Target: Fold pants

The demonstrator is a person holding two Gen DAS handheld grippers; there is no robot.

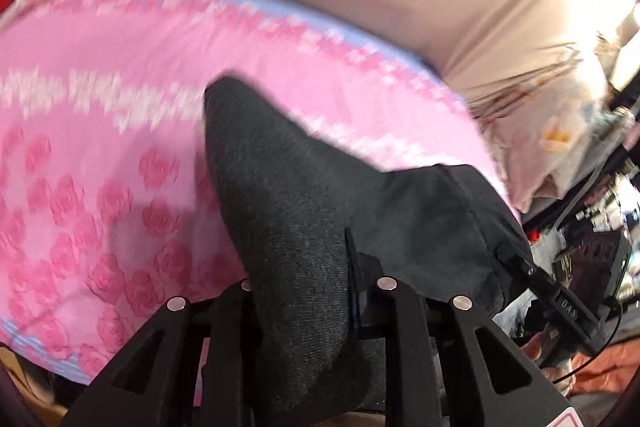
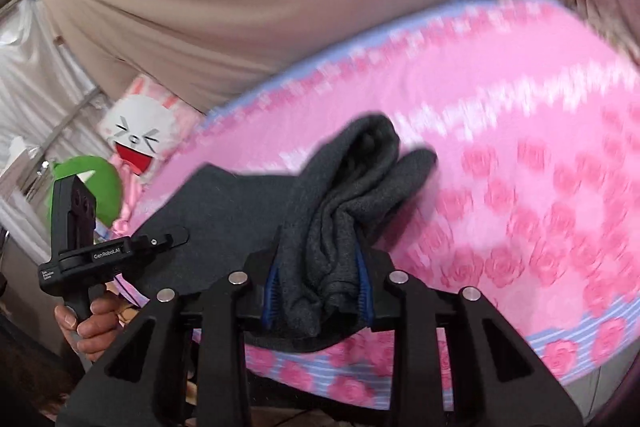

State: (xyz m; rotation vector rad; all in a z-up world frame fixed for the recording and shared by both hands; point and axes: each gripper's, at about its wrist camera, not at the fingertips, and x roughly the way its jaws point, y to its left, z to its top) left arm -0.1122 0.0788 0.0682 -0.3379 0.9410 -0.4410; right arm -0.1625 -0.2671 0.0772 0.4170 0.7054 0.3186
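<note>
The pants (image 1: 304, 195) are dark grey knit fabric, lifted above a pink rose-print bedspread (image 1: 100, 107). My left gripper (image 1: 308, 279) is shut on a bunched fold of the pants, which drapes over and hides its fingers. In the right wrist view the pants (image 2: 332, 211) are bunched between the blue-padded fingers (image 2: 363, 285) of my right gripper (image 2: 318, 287), which is shut on them. The cloth stretches left toward the other gripper (image 2: 160, 239), held by a hand. The right gripper's body also shows in the left wrist view (image 1: 560, 303).
The pink bedspread (image 2: 520, 147) has a blue striped edge (image 2: 580, 331). A beige curtain (image 2: 240, 7) hangs behind the bed. A rabbit-face cushion (image 2: 138, 135) and a green toy (image 2: 96, 183) lie at the left. Cluttered items (image 1: 592, 227) stand at the right.
</note>
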